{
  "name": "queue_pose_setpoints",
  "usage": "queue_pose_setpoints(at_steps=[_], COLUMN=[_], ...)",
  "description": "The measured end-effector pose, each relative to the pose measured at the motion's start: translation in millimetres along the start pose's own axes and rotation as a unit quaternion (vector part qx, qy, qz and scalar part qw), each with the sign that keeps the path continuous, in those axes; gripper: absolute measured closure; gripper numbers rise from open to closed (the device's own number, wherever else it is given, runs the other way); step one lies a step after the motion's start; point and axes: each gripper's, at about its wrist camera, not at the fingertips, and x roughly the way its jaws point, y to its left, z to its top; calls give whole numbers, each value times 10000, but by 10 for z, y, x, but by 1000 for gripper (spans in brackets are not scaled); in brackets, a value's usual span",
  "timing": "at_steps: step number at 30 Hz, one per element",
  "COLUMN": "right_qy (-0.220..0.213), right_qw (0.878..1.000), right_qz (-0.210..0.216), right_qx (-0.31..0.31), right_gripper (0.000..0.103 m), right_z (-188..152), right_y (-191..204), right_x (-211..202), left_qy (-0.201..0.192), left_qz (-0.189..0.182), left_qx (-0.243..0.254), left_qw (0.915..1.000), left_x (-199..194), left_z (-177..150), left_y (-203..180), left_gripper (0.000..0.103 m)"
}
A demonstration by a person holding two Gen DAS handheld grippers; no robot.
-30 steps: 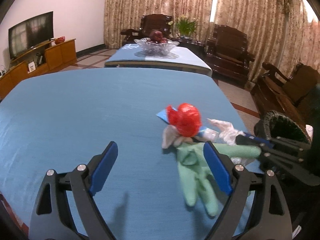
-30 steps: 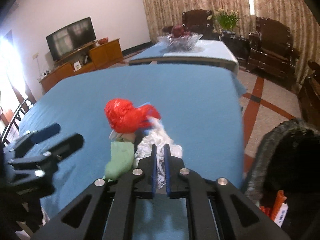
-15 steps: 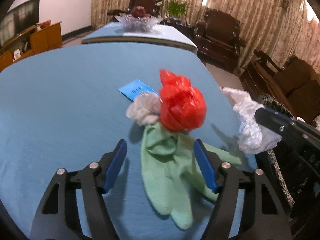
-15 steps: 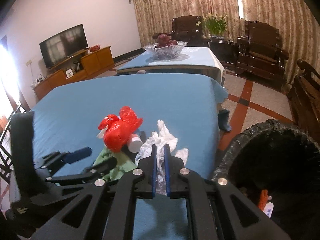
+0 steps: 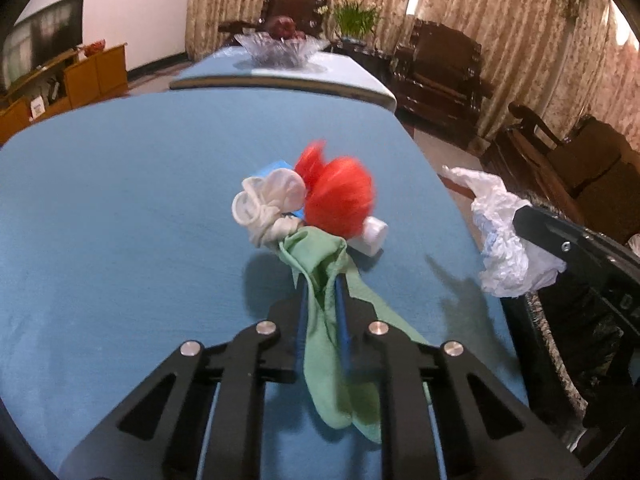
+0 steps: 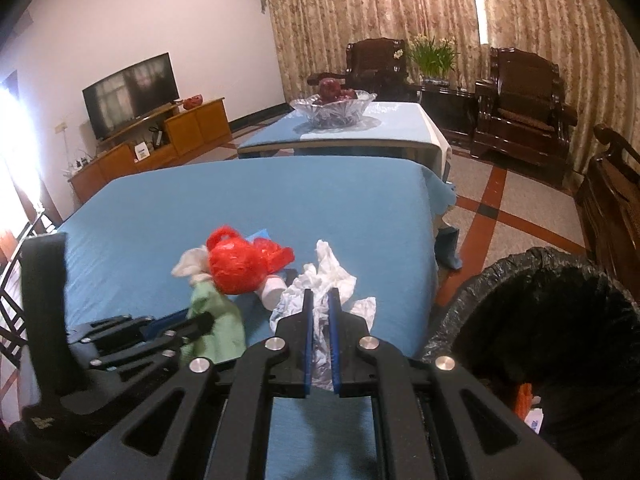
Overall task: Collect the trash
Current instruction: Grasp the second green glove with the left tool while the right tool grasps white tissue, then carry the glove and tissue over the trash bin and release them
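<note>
On the blue table (image 5: 120, 208) lies a heap of trash: a red plastic bag (image 5: 340, 204), a white wad (image 5: 268, 204), a small white bottle (image 5: 374, 234) and a green glove (image 5: 324, 344). My left gripper (image 5: 320, 286) is closing, and its blue pads pinch the green glove just in front of the heap. My right gripper (image 6: 320, 296) is shut on a crumpled white plastic wrapper (image 6: 332, 272), held above the table's right edge beside the heap. From the right wrist, the red bag (image 6: 238, 266) and green glove (image 6: 218, 316) sit to the left.
A black-lined trash bin (image 6: 460, 300) stands on the floor just right of the table, with some trash inside. Beyond are a second table with a glass fruit bowl (image 6: 334, 108), a TV cabinet (image 6: 160, 140) at left and wooden armchairs (image 6: 520, 108) at right.
My left gripper moved forward and down over the green glove and its jaws came together on it. My right gripper, still gripping the white wrapper, shifted slightly toward the bin side.
</note>
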Motion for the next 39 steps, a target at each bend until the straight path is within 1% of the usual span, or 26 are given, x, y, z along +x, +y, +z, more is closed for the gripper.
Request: queue_pose_setpoints(at_steps=[8, 15, 22, 33, 39], right_qy=[-217, -436, -601, -812, -956], right_qw=[9997, 9987, 9978, 9964, 9953], right_qz=[115, 158, 137, 154, 41], right_qx=[-84, -198, -224, -170, -157], right_gripper=[96, 96, 96, 96, 96], right_z=[102, 233, 305, 346, 362], right_y=[95, 191, 217, 154, 28], right_x=[-203, -420, -644, -998, -1236], left_qy=[-382, -618, -903, -1132, -1229], left_qz=[310, 383, 318, 197, 28], left_qx=[181, 291, 370, 427, 570], left_qw=[9986, 9969, 9947, 9925, 9908], left_x=[-552, -857, -1109, -1378, -1481], left_z=[76, 165, 269, 324, 393], left_y=[77, 12, -93, -244, -460], left_gripper=[93, 93, 93, 93, 93])
